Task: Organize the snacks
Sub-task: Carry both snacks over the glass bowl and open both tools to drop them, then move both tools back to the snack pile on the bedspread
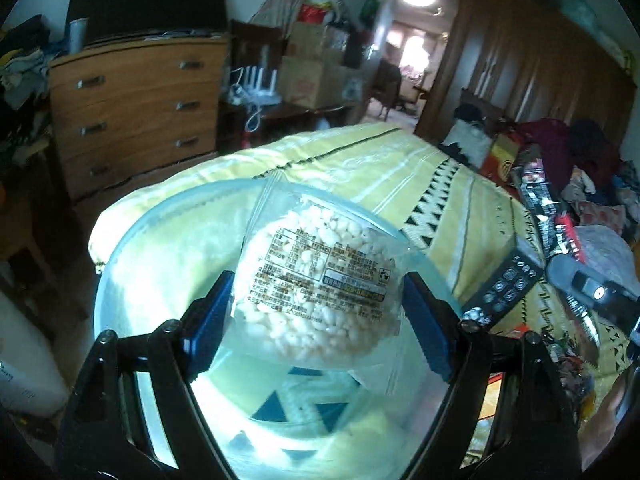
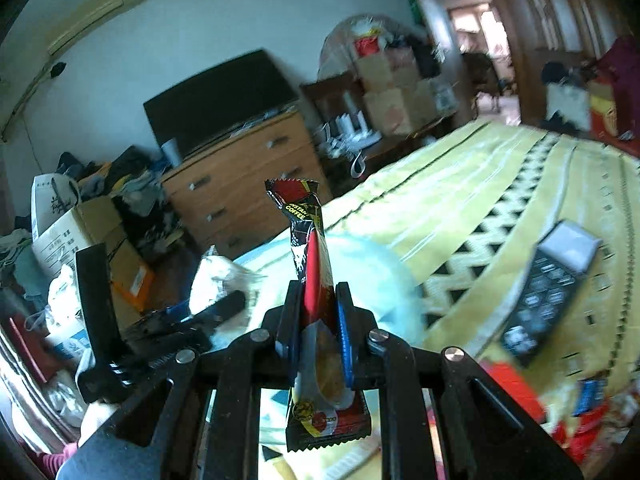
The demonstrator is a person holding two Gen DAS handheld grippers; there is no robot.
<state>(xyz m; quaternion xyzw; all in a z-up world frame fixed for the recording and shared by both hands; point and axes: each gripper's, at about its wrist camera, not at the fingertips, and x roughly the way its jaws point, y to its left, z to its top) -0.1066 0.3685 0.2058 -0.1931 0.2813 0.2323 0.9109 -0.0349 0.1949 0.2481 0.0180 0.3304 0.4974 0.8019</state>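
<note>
A clear bag of white puffed-rice snack (image 1: 320, 240), with a printed label, sits between the blue pads of my left gripper (image 1: 316, 284), which is shut on its two sides. Bag and gripper hang over a clear plastic bowl (image 1: 160, 216) that rests on the yellow bedspread (image 1: 360, 168). My right gripper (image 2: 318, 300) is shut on a black-and-red instant coffee stick (image 2: 308, 232), which stands upright between the pads. In the right wrist view the bowl (image 2: 372, 264) lies blurred just behind the stick, and the left gripper (image 2: 212, 300) with its bag is at the left.
A dark remote control (image 2: 548, 288) lies on the bedspread to the right. Several snack packets (image 1: 540, 200) and clothes are heaped along the bed's right side; red (image 2: 512, 388) and blue (image 2: 588, 396) packets lie near. A wooden dresser (image 1: 132, 112) stands past the bed's foot.
</note>
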